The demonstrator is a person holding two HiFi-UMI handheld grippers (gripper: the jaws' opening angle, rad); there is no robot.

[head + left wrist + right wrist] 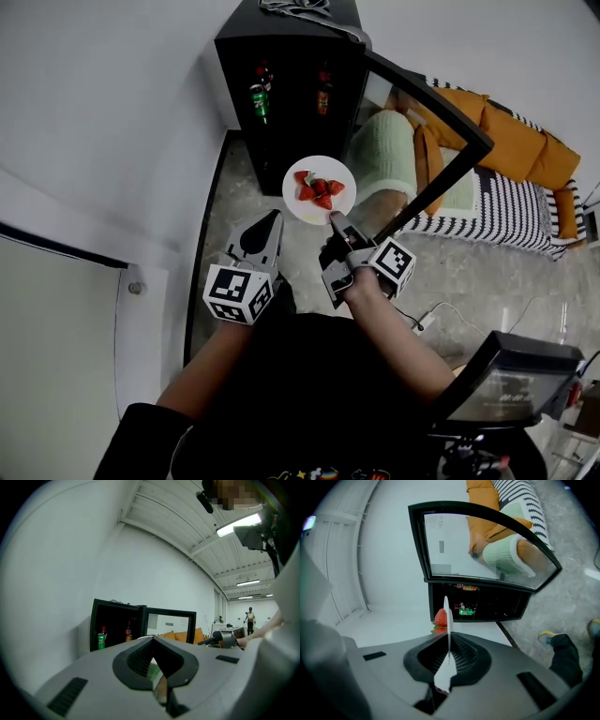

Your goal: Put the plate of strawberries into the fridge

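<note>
Ahead of my right gripper [334, 223], the plate of strawberries [323, 165] juts toward the open fridge [281, 94], its near rim pinched in the jaws. My left gripper [269, 225] has its jaws together.

You had bright, even light from ceiling strip lamps [238, 523], which glared white. The fridge [281, 94] inside was dark. Both gripper views bent hard toward black corners; the near jaws blurred.
</note>
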